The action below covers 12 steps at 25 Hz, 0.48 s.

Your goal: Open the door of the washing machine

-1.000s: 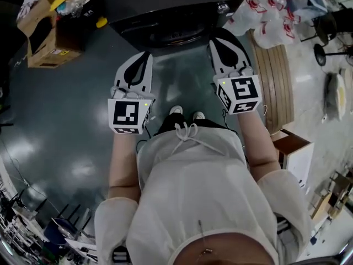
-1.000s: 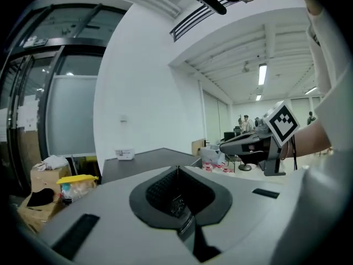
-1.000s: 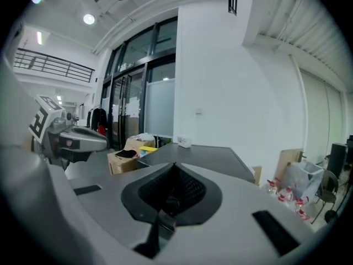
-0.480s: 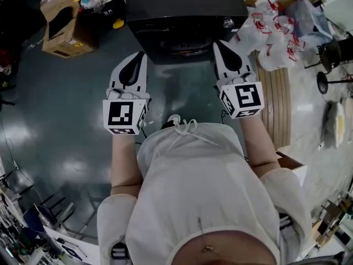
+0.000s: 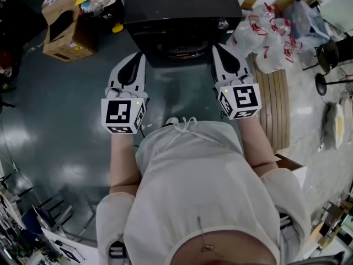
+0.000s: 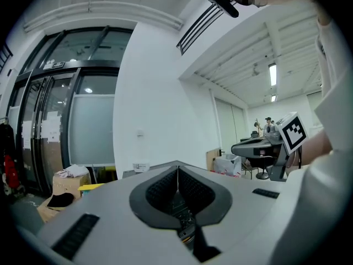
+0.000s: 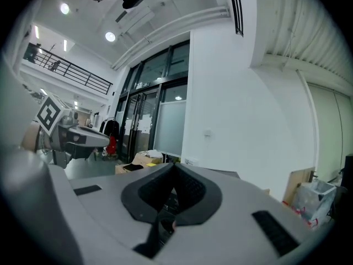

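A person in a pale top stands on a dark, glossy floor [image 5: 55, 109], facing a black washing machine [image 5: 182, 7] that sits straight ahead at the top of the head view. Its round door [image 5: 177, 47] shows on the near face and looks flush with the front, not swung out. The left tongs [image 5: 141, 56] are held out level towards the machine's left front corner, and the right tongs [image 5: 215, 47] towards its right front corner, each tip near the machine; whether either touches it cannot be told. In the left gripper view the left tongs [image 6: 177, 173] have their jaws pressed together with nothing between them. In the right gripper view the right tongs [image 7: 172, 171] are likewise closed and empty. A cardboard box [image 5: 62, 35] lies left of the machine, and white plastic bags [image 5: 270, 29] are heaped to its right.
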### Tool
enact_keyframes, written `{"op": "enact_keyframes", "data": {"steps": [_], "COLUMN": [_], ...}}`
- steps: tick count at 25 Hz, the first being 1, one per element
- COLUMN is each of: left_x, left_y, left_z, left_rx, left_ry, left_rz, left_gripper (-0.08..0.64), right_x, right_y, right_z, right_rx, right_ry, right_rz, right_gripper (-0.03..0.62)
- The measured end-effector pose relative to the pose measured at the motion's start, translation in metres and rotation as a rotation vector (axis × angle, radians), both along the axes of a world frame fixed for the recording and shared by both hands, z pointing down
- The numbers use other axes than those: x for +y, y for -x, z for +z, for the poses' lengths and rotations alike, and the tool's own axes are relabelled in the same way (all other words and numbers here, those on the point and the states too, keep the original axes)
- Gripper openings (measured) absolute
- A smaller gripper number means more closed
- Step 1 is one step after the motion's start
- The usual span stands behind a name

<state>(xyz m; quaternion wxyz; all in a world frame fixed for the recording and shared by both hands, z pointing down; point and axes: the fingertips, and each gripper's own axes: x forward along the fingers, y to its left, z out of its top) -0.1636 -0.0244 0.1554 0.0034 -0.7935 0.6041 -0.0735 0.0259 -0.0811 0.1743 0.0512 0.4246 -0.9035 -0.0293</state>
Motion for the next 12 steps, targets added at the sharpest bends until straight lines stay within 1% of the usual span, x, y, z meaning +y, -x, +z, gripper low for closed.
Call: {"op": "enact_keyframes", "data": {"steps": [4,12], "left_x": [0.0,0.0], "left_y": [-0.005,-0.014], "left_z": [-0.002,-0.008], "left_rx": [0.001,0.003], "left_ry": [-0.002,-0.015], "left_rz": [0.004,0.016], "left_gripper": [0.023,0.023], "right_x": [0.005,0.012], "right_y": [-0.004,-0.013], "right_z": [0.0,-0.012], "right_rx": [0.008,-0.006], "right_ry": [-0.005,-0.036], "right_rz": [-0.003,0.002], "right_gripper": [0.003,0.002]}}
